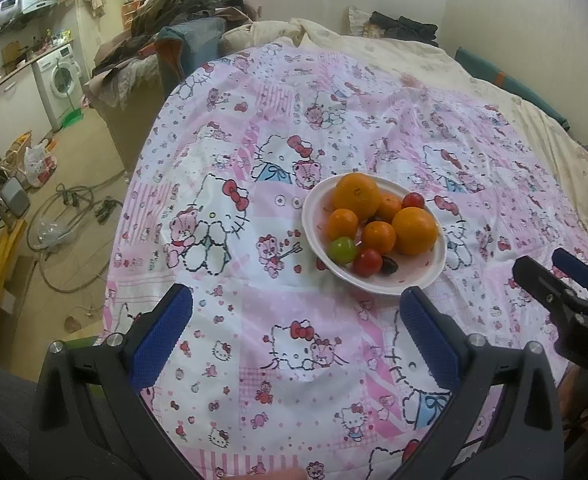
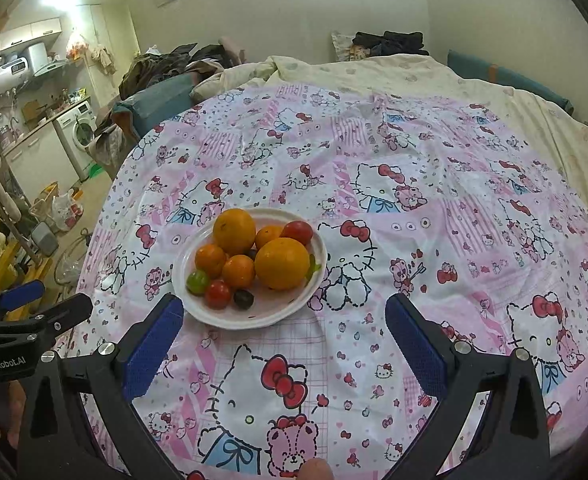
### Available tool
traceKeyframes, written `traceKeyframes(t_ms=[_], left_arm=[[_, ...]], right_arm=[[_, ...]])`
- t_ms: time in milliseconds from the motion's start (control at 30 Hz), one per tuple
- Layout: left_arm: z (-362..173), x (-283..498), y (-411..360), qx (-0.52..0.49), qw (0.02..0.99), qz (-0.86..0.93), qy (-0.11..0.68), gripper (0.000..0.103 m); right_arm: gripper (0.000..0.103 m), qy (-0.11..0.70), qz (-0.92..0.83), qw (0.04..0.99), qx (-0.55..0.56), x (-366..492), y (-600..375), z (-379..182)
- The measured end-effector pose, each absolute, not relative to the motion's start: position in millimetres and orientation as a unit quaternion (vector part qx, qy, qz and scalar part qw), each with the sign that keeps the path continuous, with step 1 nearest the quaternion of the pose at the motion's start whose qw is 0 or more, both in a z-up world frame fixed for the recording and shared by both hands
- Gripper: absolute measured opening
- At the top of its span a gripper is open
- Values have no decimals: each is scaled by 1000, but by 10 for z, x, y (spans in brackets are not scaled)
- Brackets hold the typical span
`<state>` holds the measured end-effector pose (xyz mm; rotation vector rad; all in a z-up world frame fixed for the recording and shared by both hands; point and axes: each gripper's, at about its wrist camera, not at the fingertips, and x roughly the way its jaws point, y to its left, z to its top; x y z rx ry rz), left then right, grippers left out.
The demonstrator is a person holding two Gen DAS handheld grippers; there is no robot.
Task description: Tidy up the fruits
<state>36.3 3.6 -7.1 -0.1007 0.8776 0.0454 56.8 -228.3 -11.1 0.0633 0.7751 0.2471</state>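
Observation:
A white plate [image 1: 433,276] [image 2: 270,316] sits on the pink cartoon-cat cloth, holding two large oranges [image 1: 355,195] [image 2: 282,263], several small tangerines [image 1: 342,224] [image 2: 238,271], red tomatoes [image 1: 367,262] [image 2: 217,294], a green tomato [image 1: 342,249] [image 2: 197,281] and a dark grape [image 1: 389,265] [image 2: 243,298]. My left gripper [image 1: 295,336] is open and empty, just short of the plate, to its near left. My right gripper [image 2: 284,340] is open and empty, its left finger beside the plate's near rim. Each gripper shows at the other view's edge: the right [image 1: 553,280], the left [image 2: 34,304].
The cloth [image 1: 294,360] covers a bed with a cream quilt [image 2: 373,72] behind. A pile of clothes [image 1: 174,20] lies at the far left. Left of the bed are a floor with cables [image 1: 66,216], bags and a washing machine [image 1: 60,80].

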Motion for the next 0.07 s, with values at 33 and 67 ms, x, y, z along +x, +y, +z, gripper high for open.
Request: traceKeyframes(t_ms=[33,67], left_arm=[[-69,355,35,-49,905,19,423,102],[-66,355,26,-45,905,17,422,102]], right_arm=[[103,376,119,918,29,563,-2279,-112],[103,376,118,919,28,557,-2282,-113]])
